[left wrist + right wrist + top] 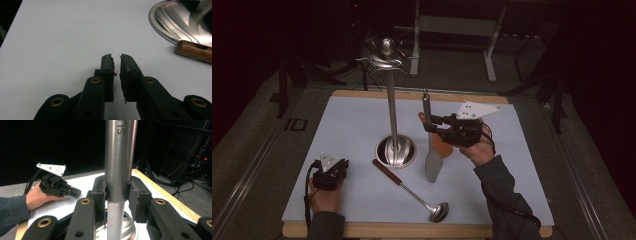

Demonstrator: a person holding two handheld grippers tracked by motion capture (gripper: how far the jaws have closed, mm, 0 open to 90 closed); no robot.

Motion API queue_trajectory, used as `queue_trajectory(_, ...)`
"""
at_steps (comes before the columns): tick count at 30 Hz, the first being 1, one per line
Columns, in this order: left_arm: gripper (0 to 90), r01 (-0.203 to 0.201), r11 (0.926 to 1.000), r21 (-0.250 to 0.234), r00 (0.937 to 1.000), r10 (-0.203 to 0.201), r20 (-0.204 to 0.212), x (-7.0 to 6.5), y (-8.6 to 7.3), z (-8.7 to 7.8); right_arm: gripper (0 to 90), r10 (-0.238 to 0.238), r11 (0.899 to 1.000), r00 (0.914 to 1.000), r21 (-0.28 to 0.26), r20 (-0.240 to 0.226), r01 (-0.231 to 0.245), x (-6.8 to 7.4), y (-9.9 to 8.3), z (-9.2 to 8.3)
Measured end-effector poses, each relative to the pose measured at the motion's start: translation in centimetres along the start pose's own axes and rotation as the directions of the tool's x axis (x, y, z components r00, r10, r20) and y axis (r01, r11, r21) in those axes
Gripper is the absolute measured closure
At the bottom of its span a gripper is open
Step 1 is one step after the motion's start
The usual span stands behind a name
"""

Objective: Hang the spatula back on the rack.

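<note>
My right gripper (430, 123) is shut on the steel handle (120, 157) of a metal spatula (432, 165). The spatula hangs upright above the table with its blade down, just right of a steel utensil stand (392, 105) that has hooks at its top. My left gripper (345, 166) rests low on the white mat at the front left. Its jaws (116, 60) stand shut to a narrow slit with nothing between them. It also appears in the right gripper view as the far gripper (58, 186), held by a hand.
A ladle (412, 192) with a wooden handle (193, 51) lies in front of the stand's round base (180, 22). An orange utensil (444, 146) lies behind the held spatula. The white mat (352, 120) covers a wooden board; dark table legs and cables stand beyond.
</note>
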State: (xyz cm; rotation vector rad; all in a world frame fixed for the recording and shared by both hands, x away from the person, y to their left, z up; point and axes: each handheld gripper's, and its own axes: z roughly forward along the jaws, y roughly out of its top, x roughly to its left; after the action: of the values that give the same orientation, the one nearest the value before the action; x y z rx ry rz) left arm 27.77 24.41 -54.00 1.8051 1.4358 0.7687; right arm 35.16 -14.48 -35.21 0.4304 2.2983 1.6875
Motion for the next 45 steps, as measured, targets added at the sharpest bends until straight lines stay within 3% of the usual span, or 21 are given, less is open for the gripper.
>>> queue_trajectory(14,77.6,0.005,1.0,-0.005,1.0,-0.005,0.001,0.0,0.0,0.0,69.1,-0.007,0.999,0.9999,-0.048,0.009,0.007,0.5,2.1,0.4)
queue_trajectory(23,61.0,0.029,0.9996,0.006,0.9994,-0.028,-0.019,0.2,0.0,0.1,69.1,-0.004,0.998,1.0,-0.055,0.008,0.004,0.7,3.1,1.0)
queue_trajectory(30,54.5,0.039,0.9991,0.018,0.9992,-0.039,-0.003,0.3,0.1,0.2,69.1,0.003,0.998,0.9999,-0.058,0.015,-0.002,0.6,3.6,1.4)
queue_trajectory(45,52.5,0.038,0.9992,0.012,0.9993,-0.038,0.001,0.3,0.1,0.2,69.0,-0.002,0.998,0.9999,-0.058,0.013,0.003,1.1,4.6,2.8)
